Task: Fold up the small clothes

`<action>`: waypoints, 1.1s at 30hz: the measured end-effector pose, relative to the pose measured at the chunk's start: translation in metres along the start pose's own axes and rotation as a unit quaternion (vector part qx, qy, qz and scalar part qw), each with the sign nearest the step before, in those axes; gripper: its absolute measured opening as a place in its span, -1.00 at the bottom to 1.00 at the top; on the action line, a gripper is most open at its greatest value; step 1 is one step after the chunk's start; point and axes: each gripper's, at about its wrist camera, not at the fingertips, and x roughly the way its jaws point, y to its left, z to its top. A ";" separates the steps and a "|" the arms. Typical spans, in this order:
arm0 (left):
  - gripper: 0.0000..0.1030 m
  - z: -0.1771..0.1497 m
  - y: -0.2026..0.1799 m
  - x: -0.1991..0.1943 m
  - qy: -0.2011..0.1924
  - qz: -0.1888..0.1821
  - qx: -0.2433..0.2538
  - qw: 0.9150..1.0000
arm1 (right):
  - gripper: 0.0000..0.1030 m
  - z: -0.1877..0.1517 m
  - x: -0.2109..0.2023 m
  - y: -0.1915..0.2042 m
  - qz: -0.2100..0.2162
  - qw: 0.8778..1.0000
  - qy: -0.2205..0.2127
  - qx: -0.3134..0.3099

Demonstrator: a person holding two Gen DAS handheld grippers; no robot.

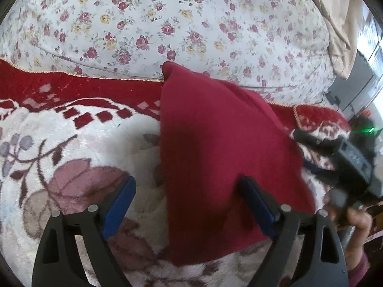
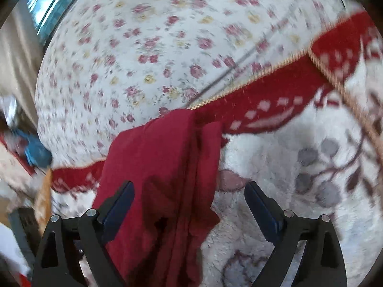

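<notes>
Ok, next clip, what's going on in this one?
A person is working on a dark red garment spread over a plush floral rug, with a flowered cushion behind it. Both tools are open and gripping nothing: the left hand-held gripper is above the cloth's near edge, and the right hand-held gripper hangs over a bunched, creased part of the same garment. The garment looks partly folded lengthwise, but the fold is not tidy or finished. The right view is motion-blurred.

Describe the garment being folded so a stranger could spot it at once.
Find the white plush rug with pink flowers and a red border, spread below flower-print bedding. The plain dark-red cloth garment lies on it in a long folded strip, the only unpatterned fabric there.
</notes>
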 end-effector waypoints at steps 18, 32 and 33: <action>0.91 0.032 0.005 0.056 0.069 -0.081 -0.010 0.994 | 0.87 -0.003 0.050 0.017 0.030 0.997 0.028 -0.067; 0.10 0.015 -0.011 -0.014 0.051 -0.062 0.030 0.996 | -0.12 -0.017 0.008 0.065 0.091 0.986 0.022 -0.137; 0.10 0.010 -0.008 -0.023 0.050 -0.062 0.027 0.996 | -0.12 -0.022 0.005 0.070 0.100 0.985 0.028 -0.138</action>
